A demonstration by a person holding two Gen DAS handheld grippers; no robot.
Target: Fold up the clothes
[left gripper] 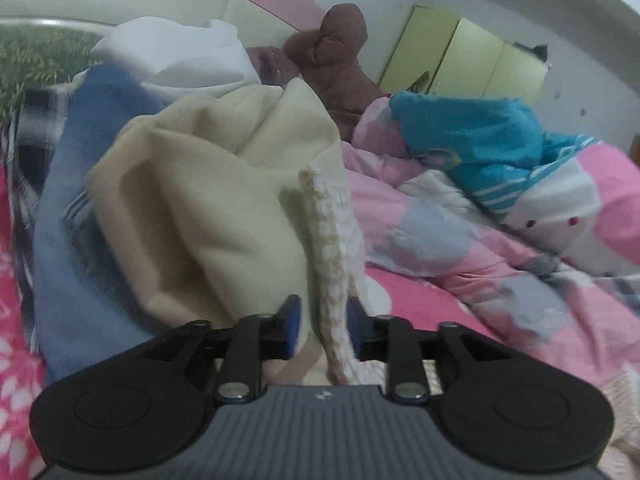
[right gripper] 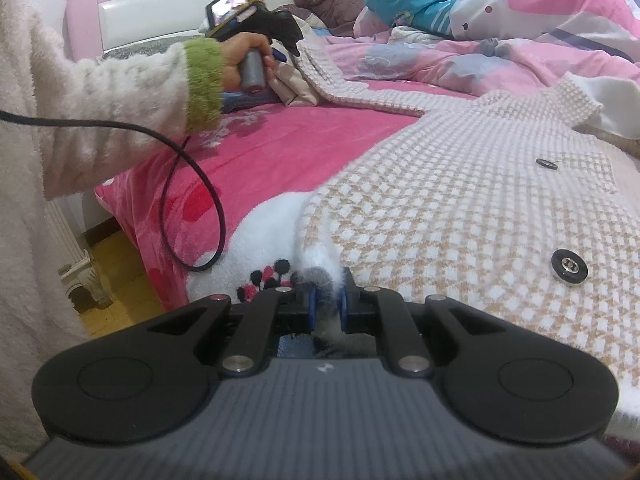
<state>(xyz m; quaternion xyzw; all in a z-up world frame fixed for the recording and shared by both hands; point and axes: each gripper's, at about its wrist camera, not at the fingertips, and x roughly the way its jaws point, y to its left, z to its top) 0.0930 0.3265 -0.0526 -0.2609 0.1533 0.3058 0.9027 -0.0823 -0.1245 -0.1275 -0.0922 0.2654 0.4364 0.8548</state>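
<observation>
Right wrist view has the right gripper (right gripper: 326,300) pinched tight on the fuzzy hem of the checked knit jacket (right gripper: 460,216) spread on the pink bed (right gripper: 260,152), while the left gripper (left gripper: 322,320) sits part-open around its sleeve edge without pinching, and it looks thick, soft and floppy, so probably best grabbed at the edges.

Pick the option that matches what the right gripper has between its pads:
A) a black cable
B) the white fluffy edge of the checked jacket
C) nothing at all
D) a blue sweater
B: in the right wrist view the right gripper is closed on the white fluffy hem of the checked jacket, while the black cable hangs free to the side.
</observation>
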